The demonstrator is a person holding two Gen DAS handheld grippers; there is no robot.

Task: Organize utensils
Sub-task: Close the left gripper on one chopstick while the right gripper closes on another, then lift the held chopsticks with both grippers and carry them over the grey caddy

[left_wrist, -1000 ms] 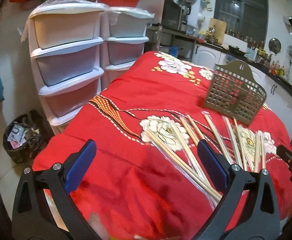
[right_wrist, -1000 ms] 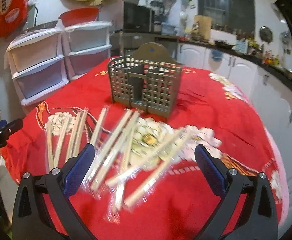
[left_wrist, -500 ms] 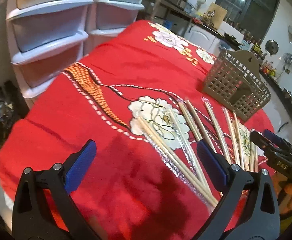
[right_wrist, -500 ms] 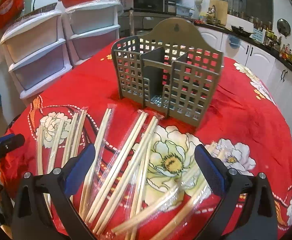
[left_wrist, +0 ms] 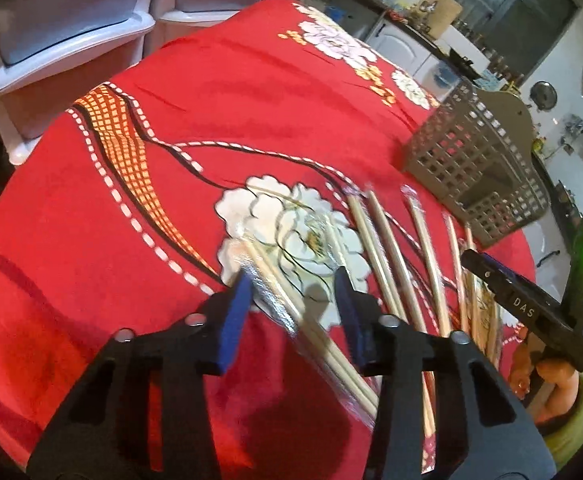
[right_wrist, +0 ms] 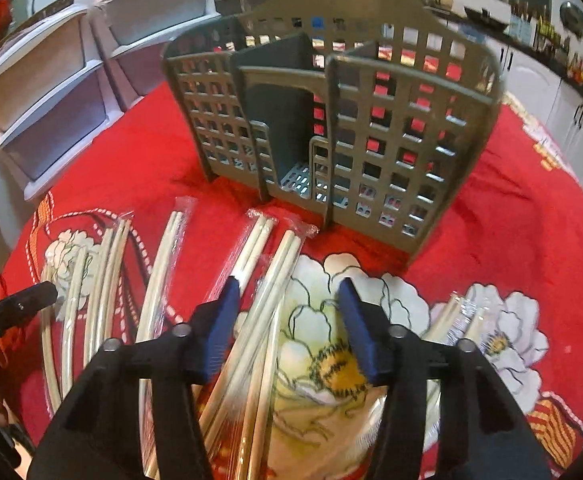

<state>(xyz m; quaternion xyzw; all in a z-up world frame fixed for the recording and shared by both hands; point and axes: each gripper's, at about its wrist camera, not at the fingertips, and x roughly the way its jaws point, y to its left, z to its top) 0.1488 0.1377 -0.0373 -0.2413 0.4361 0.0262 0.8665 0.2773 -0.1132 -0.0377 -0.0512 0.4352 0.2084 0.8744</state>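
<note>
Several pairs of wooden chopsticks in clear plastic sleeves lie on a red flowered tablecloth [left_wrist: 131, 208]. My left gripper [left_wrist: 291, 292] is open with narrowed jaws, low over one wrapped pair [left_wrist: 283, 292] that runs between its blue pads. My right gripper [right_wrist: 287, 300] is open, jaws narrowed, straddling another wrapped pair [right_wrist: 279, 272]. A grey slotted utensil caddy [right_wrist: 371, 120] stands upright just beyond the chopsticks; it also shows in the left wrist view [left_wrist: 479, 168]. The right gripper shows at the right of the left wrist view [left_wrist: 527, 312].
White plastic drawer units [left_wrist: 71, 40] stand beyond the table's left edge, also in the right wrist view [right_wrist: 51, 72]. Kitchen counters and cabinets [right_wrist: 551, 80] run along the far right. More wrapped chopsticks [right_wrist: 91, 272] lie to the left, others to the right [right_wrist: 451, 320].
Both grippers have moved down and forward onto the chopsticks, and both pairs of jaws have narrowed from wide open. The caddy looks closer in the right wrist view.
</note>
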